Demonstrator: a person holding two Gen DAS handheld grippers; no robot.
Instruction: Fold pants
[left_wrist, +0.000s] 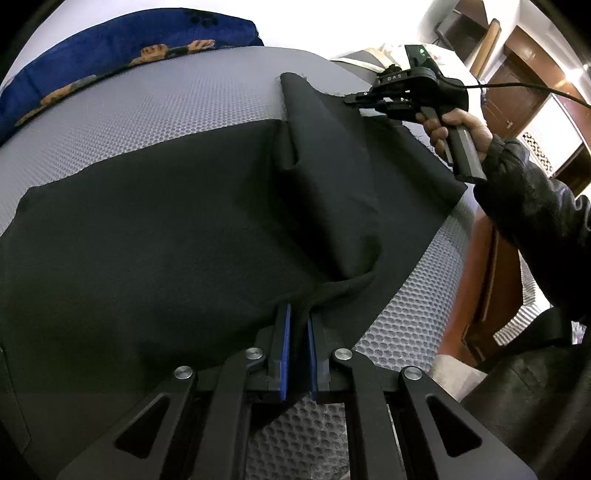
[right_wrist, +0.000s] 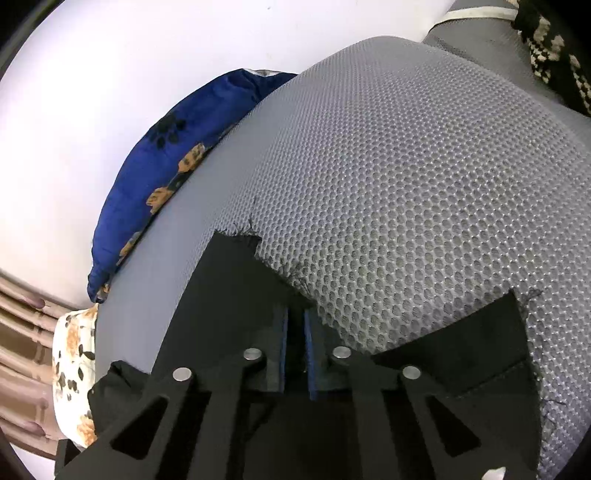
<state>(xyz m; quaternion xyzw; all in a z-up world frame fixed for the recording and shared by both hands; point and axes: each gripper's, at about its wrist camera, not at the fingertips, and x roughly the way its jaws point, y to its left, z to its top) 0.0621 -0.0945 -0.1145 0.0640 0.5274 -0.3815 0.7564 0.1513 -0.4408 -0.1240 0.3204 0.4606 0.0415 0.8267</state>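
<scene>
Black pants (left_wrist: 166, 229) lie spread on a grey honeycomb-mesh surface (left_wrist: 166, 107). One leg is folded over towards the far end, with a frayed hem. My left gripper (left_wrist: 299, 314) is shut on a bunched edge of the pants at the near side. My right gripper (left_wrist: 354, 100) shows in the left wrist view at the far right, held by a hand, its tips closed on the hem. In the right wrist view the right gripper (right_wrist: 295, 317) is shut on the frayed hem of the pants (right_wrist: 229, 273), and another black piece (right_wrist: 480, 332) lies to its right.
A blue pillow with orange and black prints (left_wrist: 122, 51) lies at the far edge of the mesh surface (right_wrist: 406, 184); it also shows in the right wrist view (right_wrist: 162, 166). A floral pillow (right_wrist: 72, 354) sits at the left. Wooden furniture (left_wrist: 517, 92) stands at the right.
</scene>
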